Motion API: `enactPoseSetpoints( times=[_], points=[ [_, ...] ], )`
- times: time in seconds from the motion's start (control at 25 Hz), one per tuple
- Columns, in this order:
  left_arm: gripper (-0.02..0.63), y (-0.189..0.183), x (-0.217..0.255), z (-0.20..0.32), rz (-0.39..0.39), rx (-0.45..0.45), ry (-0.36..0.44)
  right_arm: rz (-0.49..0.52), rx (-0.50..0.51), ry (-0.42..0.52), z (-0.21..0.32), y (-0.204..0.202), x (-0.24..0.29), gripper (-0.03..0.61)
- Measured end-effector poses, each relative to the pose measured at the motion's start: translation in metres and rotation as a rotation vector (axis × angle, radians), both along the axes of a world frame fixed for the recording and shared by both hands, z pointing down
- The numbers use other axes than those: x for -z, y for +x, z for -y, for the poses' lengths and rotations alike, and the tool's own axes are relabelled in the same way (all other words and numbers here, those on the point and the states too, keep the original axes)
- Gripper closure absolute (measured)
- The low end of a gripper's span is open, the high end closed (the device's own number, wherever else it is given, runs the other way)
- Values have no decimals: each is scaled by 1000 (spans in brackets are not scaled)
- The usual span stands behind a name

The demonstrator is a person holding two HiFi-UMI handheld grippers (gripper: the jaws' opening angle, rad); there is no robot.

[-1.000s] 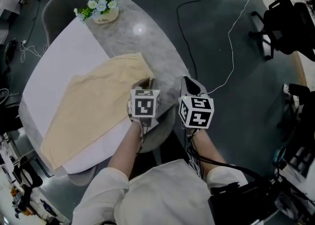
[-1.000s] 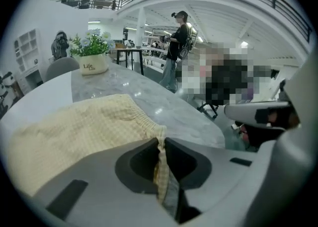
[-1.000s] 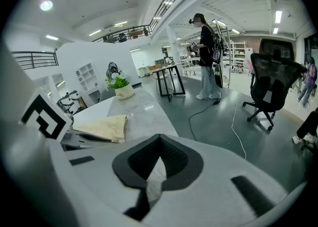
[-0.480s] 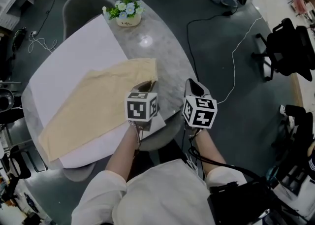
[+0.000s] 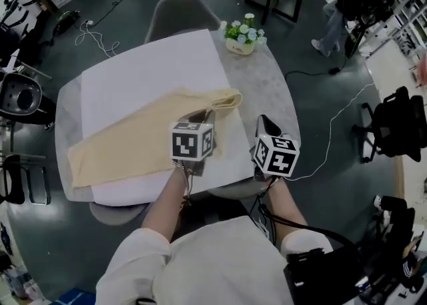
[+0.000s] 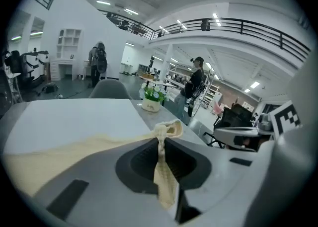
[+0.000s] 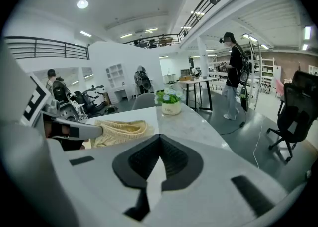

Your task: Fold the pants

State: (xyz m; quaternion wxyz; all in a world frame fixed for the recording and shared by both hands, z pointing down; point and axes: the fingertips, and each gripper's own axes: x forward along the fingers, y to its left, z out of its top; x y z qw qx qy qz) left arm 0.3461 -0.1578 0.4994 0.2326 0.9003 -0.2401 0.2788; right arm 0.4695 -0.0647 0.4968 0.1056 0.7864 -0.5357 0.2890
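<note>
My left tongs clamp the pants corner, my right tongs closed, empty; pulling one-sided, I could skew the fold.

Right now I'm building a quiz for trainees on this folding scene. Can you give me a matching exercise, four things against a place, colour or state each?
Things:
1. pants
2. flower pot
3. white sheet
4. left gripper

Descriptions:
A. on the bare table top, far side
B. jaws shut on cloth
C. pale yellow
D. spread beneath the pants

Pairs: 1-C, 2-A, 3-D, 4-B
</note>
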Motion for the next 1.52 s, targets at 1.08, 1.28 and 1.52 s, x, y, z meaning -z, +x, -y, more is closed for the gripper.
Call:
enactPoseSetpoints(
  times=[1.08, 1.28, 1.52],
  points=[
    [577, -478, 61, 152, -46, 560, 108, -28, 516, 31, 213, -406, 34, 586],
    [577, -570, 45, 159, -17, 716, 108, -19, 566, 4, 222, -451, 18, 586],
    [448, -664, -32, 155, 89, 951, 48, -27, 586, -62, 218, -461, -15, 586]
  ],
)
